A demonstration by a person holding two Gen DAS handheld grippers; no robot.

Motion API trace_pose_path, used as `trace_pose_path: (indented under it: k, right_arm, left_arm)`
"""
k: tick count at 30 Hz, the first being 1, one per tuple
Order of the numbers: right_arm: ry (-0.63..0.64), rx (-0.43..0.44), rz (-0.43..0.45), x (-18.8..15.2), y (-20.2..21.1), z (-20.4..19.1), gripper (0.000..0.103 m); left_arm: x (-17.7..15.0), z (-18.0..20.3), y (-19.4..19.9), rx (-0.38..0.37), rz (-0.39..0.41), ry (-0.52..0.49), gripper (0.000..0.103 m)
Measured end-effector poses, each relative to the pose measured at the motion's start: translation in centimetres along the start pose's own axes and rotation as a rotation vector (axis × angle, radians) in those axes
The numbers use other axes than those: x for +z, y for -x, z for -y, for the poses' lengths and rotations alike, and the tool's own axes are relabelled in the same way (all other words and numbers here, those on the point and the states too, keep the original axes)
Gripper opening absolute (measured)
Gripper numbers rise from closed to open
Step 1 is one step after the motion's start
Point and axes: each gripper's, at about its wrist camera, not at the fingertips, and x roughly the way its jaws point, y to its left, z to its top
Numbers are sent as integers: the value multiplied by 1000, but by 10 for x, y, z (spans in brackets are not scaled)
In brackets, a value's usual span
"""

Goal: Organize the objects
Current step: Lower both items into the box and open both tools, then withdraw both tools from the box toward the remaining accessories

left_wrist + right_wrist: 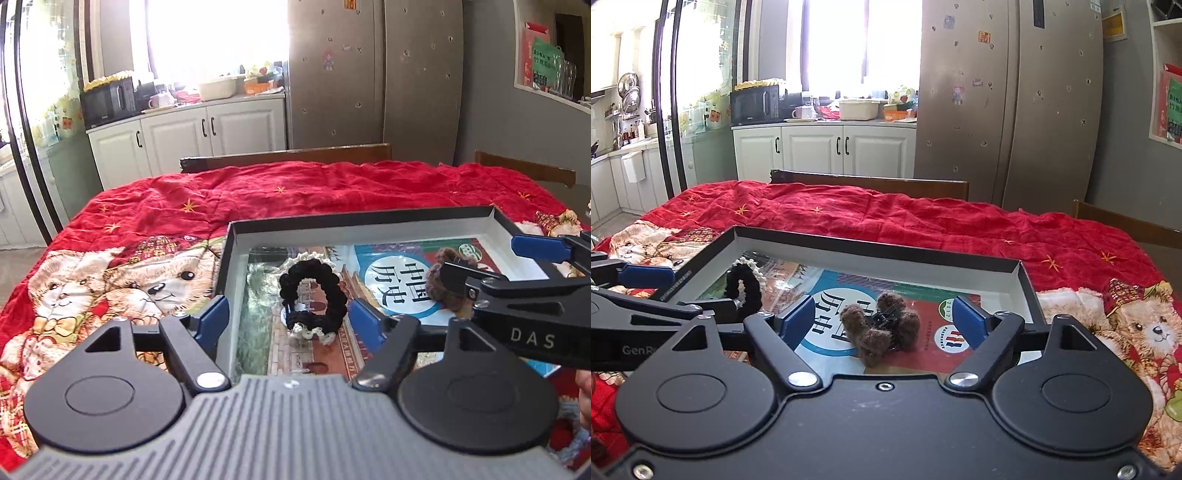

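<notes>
A black scrunchie with cream lace trim (314, 301) lies inside a shallow grey-walled box (369, 230), on a printed book cover. My left gripper (290, 319) is open, its blue pads either side of the scrunchie, just above it. A brown fuzzy hair claw (881, 328) lies in the same box (886, 254). My right gripper (884, 321) is open around the claw without gripping it. The scrunchie (744, 288) and the left gripper's arm also show at the left of the right wrist view. The claw (443, 277) is partly hidden behind the right gripper in the left wrist view.
The box sits on a red bear-print quilt (147, 229) covering the table. Wooden chair backs (284, 157) stand at the far edge. White cabinets (820, 151) and a steel fridge (1008, 110) are behind.
</notes>
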Motion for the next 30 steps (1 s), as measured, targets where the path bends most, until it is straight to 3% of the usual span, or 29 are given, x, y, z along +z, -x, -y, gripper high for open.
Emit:
trace_pose_path:
  k: [16,30]
  right_arm:
    - [25,15,25,2,66,-8,81]
    - [55,47,45,-17,133,-12,81]
  left_arm:
    - [-5,-10,73,17,74,-31,86]
    - [-38,-18,134,-25,107,-75,88]
